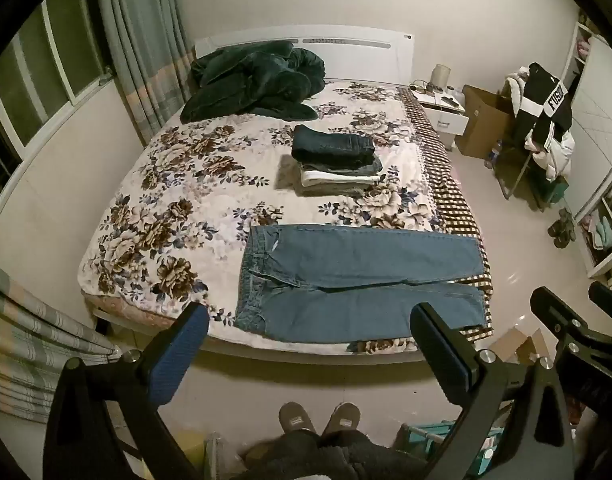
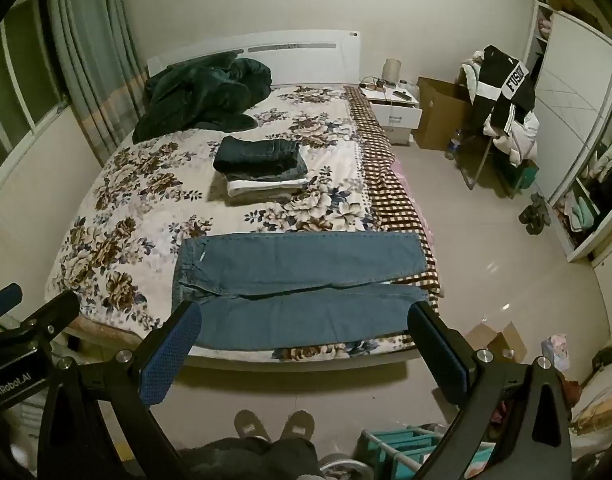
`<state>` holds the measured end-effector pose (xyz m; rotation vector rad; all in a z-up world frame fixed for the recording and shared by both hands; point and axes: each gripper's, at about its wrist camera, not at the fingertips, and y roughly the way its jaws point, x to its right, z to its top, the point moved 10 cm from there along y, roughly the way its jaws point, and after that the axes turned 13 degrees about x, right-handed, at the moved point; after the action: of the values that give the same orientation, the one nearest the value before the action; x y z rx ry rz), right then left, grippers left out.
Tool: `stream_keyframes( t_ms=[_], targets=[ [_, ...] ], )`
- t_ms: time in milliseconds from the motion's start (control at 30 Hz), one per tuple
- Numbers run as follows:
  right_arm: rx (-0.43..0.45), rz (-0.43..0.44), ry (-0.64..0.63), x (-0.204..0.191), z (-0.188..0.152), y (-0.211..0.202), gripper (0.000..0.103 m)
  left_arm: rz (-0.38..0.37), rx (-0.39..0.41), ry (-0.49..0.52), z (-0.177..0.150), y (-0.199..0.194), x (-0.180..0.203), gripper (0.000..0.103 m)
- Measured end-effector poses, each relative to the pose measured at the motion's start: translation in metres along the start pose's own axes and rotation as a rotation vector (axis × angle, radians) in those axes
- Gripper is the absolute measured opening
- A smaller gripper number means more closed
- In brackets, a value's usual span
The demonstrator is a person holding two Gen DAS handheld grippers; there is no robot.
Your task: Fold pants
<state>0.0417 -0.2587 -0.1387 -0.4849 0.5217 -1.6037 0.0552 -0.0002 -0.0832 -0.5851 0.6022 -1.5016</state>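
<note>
Left gripper (image 1: 310,330): hung wide open and empty, short of the bed edge, level.
Right gripper (image 2: 306,326): alongside it, gaping too, holding nothing.
Jeans (image 1: 358,276): lay flat just ahead of both tools, waistband left, legs running right.
Risk: I'd say a one-layer pinch could drag the denim crooked, or the hems could slide off the bed (image 1: 153,184).
Folded stack (image 1: 336,160): farther ahead, might get nudged.

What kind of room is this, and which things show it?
Most likely a home bedroom. A large bed with a floral cover fills the room, a white nightstand stands beside its headboard, and an open wardrobe with clothes lines the wall. Blue jeans lie flat on the bed.
</note>
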Motion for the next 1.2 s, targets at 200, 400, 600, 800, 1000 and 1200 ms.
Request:
stream_keyframes(
  t_ms=[200, 400, 600, 800, 1000, 1200],
  targets=[
    [0.003, -0.003, 0.005, 0.000, 0.001, -0.002, 0.103, 0.010, 0.008, 0.004, 0.001, 0.000, -0.001, 0.103],
    [-0.004, 0.003, -0.005, -0.001, 0.001, -0.003, 0.103, 0.006, 0.005, 0.001, 0.000, 0.001, 0.000, 0.103],
    [-0.006, 0.007, -0.002, 0.000, 0.001, -0.005, 0.103, 0.009, 0.011, 0.006, 0.008, -0.001, 0.000, 0.103],
    [-0.008, 0.005, -0.003, 0.001, 0.004, -0.007, 0.103, 0.005, 0.011, 0.004, 0.014, -0.007, 0.002, 0.103],
    [-0.004, 0.002, -0.011, -0.002, 0.005, -0.011, 0.103, 0.006, 0.014, 0.003, 0.013, -0.007, 0.003, 0.103],
    [-0.003, -0.001, -0.007, -0.001, 0.003, -0.012, 0.103, 0.008, 0.016, 0.003, 0.013, -0.008, 0.003, 0.103]
  ],
)
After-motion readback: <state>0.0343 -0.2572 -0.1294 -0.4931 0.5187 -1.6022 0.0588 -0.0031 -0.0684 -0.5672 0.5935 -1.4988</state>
